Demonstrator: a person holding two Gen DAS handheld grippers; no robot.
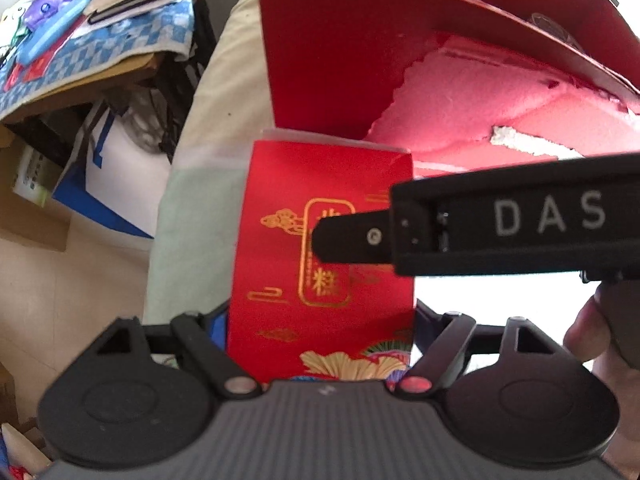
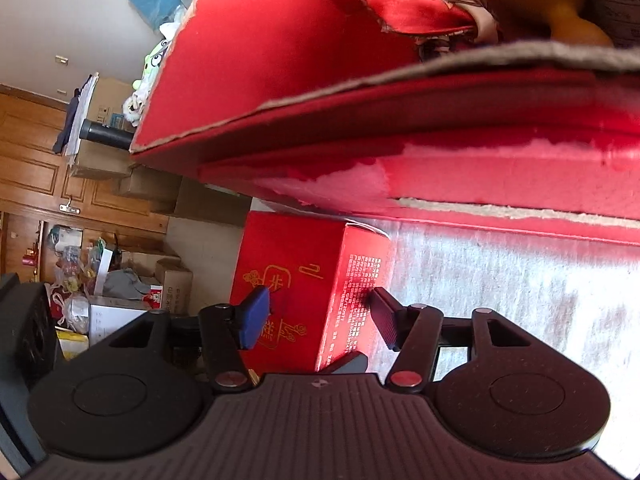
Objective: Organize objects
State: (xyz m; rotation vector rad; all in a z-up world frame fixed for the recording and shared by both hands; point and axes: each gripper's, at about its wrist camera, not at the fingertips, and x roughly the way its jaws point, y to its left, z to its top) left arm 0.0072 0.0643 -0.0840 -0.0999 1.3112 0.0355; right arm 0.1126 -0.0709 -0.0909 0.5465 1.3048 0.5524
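Straddling one small red box (image 2: 292,292) — right tool (image 2: 320,316) spread; left tool (image 1: 320,320) grip unclear.

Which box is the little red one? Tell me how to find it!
Find the big torn red box with things inside. The small red box stands beside its outer wall on the white cloth. Only this one has gold writing and patterns.
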